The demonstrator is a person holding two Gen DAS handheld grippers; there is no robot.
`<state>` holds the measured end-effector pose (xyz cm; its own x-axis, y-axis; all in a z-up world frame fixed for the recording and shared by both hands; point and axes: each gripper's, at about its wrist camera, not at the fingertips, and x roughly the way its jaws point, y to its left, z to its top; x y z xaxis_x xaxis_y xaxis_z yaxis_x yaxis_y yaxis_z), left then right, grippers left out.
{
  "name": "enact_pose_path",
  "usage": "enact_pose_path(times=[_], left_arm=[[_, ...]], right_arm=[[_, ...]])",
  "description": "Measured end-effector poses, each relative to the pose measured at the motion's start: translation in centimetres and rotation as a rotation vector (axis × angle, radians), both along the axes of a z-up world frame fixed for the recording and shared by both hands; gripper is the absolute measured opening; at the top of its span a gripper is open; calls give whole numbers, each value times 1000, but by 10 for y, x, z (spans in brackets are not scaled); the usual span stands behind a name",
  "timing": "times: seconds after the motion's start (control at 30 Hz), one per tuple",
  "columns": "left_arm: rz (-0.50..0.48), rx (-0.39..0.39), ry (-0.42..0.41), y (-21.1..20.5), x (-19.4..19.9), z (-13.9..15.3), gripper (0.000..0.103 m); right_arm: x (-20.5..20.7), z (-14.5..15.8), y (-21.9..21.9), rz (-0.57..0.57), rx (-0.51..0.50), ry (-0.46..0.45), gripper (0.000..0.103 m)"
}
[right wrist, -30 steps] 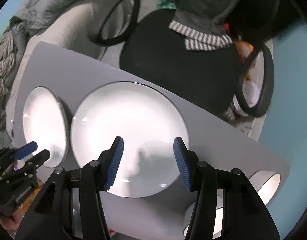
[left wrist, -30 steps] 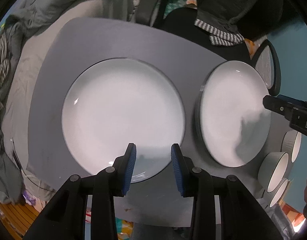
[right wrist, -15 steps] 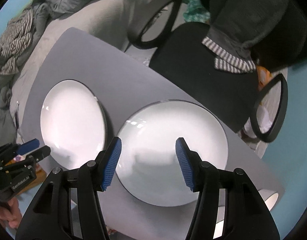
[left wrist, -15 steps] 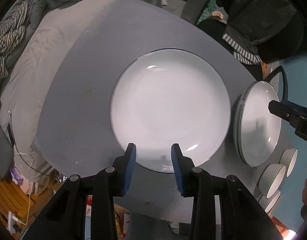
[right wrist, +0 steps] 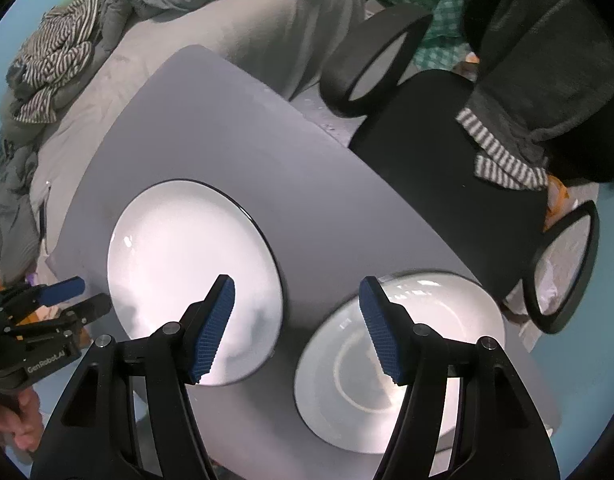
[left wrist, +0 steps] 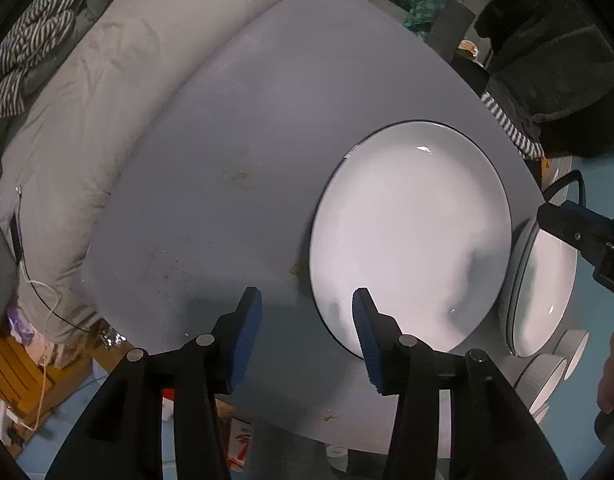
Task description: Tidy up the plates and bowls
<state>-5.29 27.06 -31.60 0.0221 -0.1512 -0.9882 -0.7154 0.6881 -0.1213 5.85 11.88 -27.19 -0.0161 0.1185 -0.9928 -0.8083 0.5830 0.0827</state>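
Two white plates with dark rims lie side by side on the grey tabletop (left wrist: 235,128), close together but with a strip of bare surface between them in the right wrist view. The left tool (left wrist: 307,332) points down at the tabletop with its blue pads apart; its jaws have just been opening and nothing is between them, only bare grey surface. Its right pad overlaps the near-left rim of the left plate (left wrist: 411,232), which sits ahead and to the right of it. Farther right, the right plate (left wrist: 547,292) appears edge-on, and beyond that a few small white bowls (left wrist: 547,376) crowd the tabletop's edge.

From the right wrist camera, the right tool (right wrist: 297,328) also points down, its pads well apart; its jaws have just been opening too, and they hold nothing. The gap between the two plates lies between its pads: the left plate (right wrist: 187,272) ahead of its left pad, the right plate (right wrist: 427,364) under and behind its right pad. The left tool (right wrist: 73,296) shows at the far left, with a hand (right wrist: 19,420) below it. A black office chair (right wrist: 439,152) draped with dark clothing stands beyond the tabletop.
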Motion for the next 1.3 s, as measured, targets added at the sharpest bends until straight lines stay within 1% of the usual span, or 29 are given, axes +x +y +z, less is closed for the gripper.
enact_pose_path(times=[0.13, 0.17, 0.2, 0.23, 0.4, 0.7, 0.9, 0.93, 0.97, 1.03, 1.07, 1.1, 1.13, 1.2, 1.23, 1.27, 1.3], left_arm=[[28, -34, -5, 8, -5, -8, 49], [35, -43, -7, 10, -7, -10, 50], [39, -51, -8, 11, -7, -11, 54], [43, -55, -11, 12, -8, -13, 55], [68, -80, -14, 18, -12, -23, 55], [70, -127, -29, 19, -9, -33, 55], [85, -158, -46, 20, -8, -36, 55], [88, -161, -52, 20, -9, -36, 55], [89, -161, -55, 21, -9, -36, 55], [92, -158, -56, 21, -10, -37, 54], [93, -157, -59, 21, -11, -37, 52], [93, -158, -62, 21, -11, -38, 45], [93, -158, -60, 22, -13, -39, 39], [89, -156, -53, 24, -17, -40, 36], [87, -158, -55, 26, -18, -40, 31], [84, -159, -55, 26, -19, -40, 28], [79, -160, -53, 26, -18, -41, 26]], right_arm=[[0, -10, 10, 17, 0, 19, 65], [1, -14, 13, 20, -1, 24, 65], [1, -16, 14, 20, -3, 28, 65], [2, -19, 16, 19, -5, 34, 65], [4, -31, 18, -4, 10, 92, 65], [4, -41, 18, -31, 31, 151, 65], [2, -51, 14, -48, 15, 187, 64], [3, -53, 13, -56, 12, 194, 61], [4, -56, 11, -69, 7, 204, 53], [4, -58, 8, -87, 11, 229, 45], [4, -58, 8, -93, 14, 234, 44], [3, -57, 7, -96, 18, 238, 44], [2, -58, 7, -96, 18, 242, 41], [1, -58, 7, -92, 15, 248, 38], [1, -59, 7, -89, 13, 248, 36], [0, -59, 7, -88, 11, 249, 32], [-1, -59, 7, -89, 9, 251, 31]])
